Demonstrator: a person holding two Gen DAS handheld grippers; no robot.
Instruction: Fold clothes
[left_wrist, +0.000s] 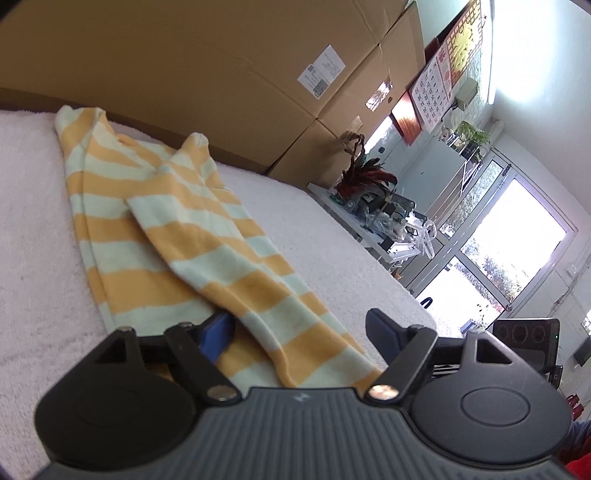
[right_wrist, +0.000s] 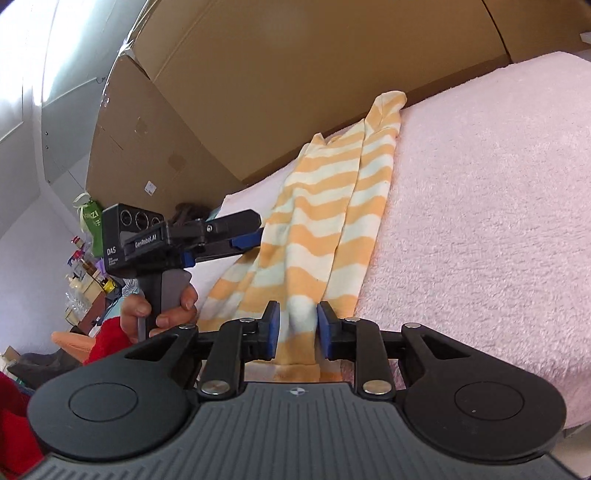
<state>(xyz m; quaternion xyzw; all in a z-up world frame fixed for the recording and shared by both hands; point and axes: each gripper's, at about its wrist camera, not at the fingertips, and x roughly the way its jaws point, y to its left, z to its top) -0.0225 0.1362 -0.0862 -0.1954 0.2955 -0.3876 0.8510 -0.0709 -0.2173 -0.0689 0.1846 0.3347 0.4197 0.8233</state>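
Observation:
A yellow and pale striped garment (left_wrist: 155, 206) lies lengthwise on a fleecy pink-white cover (left_wrist: 33, 206), with a sleeve folded over its body. My left gripper (left_wrist: 299, 319) stands open at the garment's near hem; its left blue pad is tucked under the fabric and the right finger (left_wrist: 384, 328) is clear of it. In the right wrist view the same garment (right_wrist: 325, 206) runs away from me, and my right gripper (right_wrist: 298, 321) is shut on a bunched fold of its near end. The left gripper (right_wrist: 255, 230) reaches in from the left at the garment's edge.
Large cardboard boxes (left_wrist: 221, 66) stand right behind the cover's far edge. A cluttered white table (left_wrist: 354, 210) and a glass door (left_wrist: 517, 229) are off to the right. A person's hand (right_wrist: 166, 310) with a red sleeve (right_wrist: 107, 339) holds the left gripper's handle.

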